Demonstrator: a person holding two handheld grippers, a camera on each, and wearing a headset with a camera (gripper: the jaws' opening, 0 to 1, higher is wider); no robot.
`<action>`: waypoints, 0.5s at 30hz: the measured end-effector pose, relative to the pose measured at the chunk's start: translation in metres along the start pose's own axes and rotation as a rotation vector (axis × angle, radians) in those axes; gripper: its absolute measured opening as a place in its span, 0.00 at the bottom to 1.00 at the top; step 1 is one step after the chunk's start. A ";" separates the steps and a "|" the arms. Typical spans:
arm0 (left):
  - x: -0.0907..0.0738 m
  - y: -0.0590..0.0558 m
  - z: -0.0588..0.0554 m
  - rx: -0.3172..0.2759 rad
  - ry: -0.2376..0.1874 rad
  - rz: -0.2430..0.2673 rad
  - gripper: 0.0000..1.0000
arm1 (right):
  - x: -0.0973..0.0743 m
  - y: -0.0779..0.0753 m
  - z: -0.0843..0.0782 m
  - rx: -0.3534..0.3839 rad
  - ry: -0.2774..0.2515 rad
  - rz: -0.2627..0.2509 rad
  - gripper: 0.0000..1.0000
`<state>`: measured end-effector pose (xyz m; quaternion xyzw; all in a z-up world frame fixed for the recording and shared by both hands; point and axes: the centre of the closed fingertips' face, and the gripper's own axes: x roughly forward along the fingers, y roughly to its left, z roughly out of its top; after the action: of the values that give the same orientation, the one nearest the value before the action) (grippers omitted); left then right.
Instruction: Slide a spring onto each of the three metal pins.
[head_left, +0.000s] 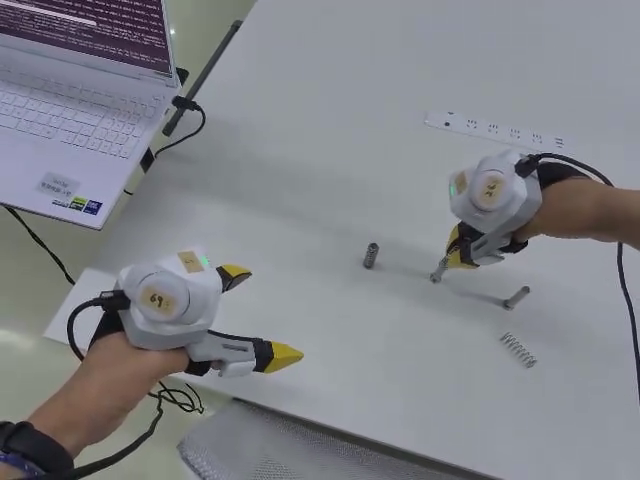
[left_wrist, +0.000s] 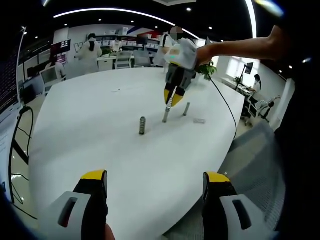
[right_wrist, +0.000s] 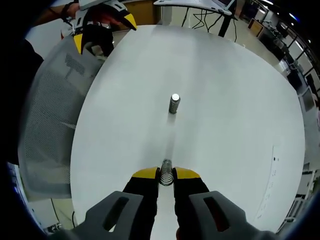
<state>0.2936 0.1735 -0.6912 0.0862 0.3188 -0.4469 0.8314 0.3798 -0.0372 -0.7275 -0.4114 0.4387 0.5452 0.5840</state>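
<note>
My right gripper (head_left: 461, 256) (right_wrist: 166, 173) is shut on a small spring (right_wrist: 166, 176), held down onto an upright metal pin (head_left: 439, 270) (left_wrist: 165, 116). To its left stands a second pin with a spring around it (head_left: 371, 256) (left_wrist: 142, 125) (right_wrist: 174, 103). A bare third pin (head_left: 517, 297) (left_wrist: 186, 109) is to the right, and a loose spring (head_left: 518, 349) (left_wrist: 199, 120) lies flat on the white table (head_left: 330, 150) close to it. My left gripper (head_left: 260, 312) (left_wrist: 155, 187) hovers open with nothing in it over the table's near edge, well apart from the pins.
An open laptop (head_left: 80, 90) sits at the far left with cables (head_left: 185, 110) beside it. A white power strip (head_left: 500, 130) lies at the back right. A mesh chair (head_left: 270, 450) (right_wrist: 55, 115) stands below the near table edge.
</note>
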 end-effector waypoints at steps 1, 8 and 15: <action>0.000 0.000 0.000 -0.001 0.001 0.000 0.75 | 0.001 0.000 0.001 -0.002 0.001 0.001 0.09; -0.001 0.001 -0.001 -0.004 0.002 0.002 0.75 | 0.010 0.001 -0.001 -0.019 0.020 0.013 0.09; -0.002 0.002 -0.002 -0.008 0.001 0.005 0.75 | 0.016 0.001 0.000 -0.026 0.024 0.023 0.09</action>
<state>0.2937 0.1767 -0.6915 0.0840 0.3209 -0.4432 0.8328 0.3790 -0.0331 -0.7429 -0.4205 0.4433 0.5524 0.5670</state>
